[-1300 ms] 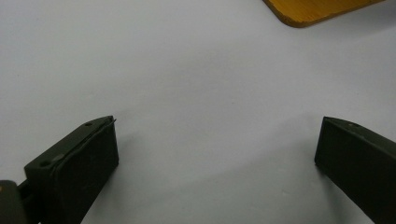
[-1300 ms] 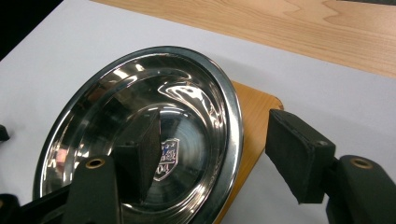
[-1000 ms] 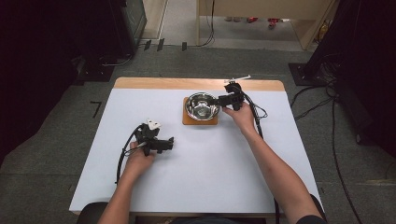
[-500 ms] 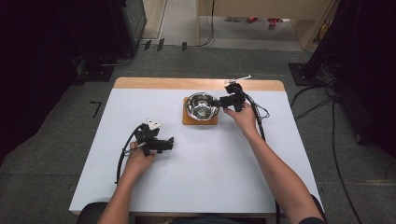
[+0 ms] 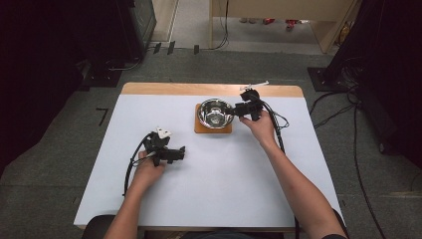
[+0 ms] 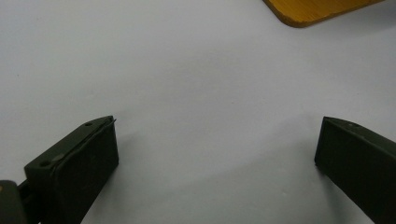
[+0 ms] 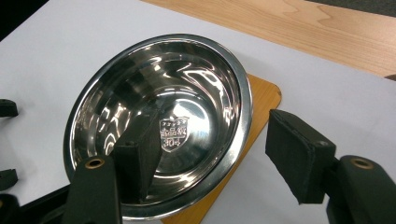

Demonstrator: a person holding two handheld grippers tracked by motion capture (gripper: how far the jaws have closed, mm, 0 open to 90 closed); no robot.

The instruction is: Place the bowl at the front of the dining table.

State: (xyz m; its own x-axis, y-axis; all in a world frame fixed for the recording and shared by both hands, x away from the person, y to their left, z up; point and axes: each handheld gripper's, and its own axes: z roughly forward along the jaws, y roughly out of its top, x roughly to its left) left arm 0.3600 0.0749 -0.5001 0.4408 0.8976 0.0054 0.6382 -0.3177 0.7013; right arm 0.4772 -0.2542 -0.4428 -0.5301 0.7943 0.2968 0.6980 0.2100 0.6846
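Nothing has shifted since the earlier frame. Near, the left tongs [image 5: 182, 154] rest gaping on the desk [image 5: 239, 199]. Farther off, the right tongs [image 7: 212, 163] straddle the steel bowl's [image 7: 187, 93] rim unclamped; the bowl sits on its wooden board [image 5: 200, 130].

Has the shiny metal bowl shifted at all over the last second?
No. In the high view the bowl sits on the same spot of its wooden board, same gap to the table's far wooden edge.
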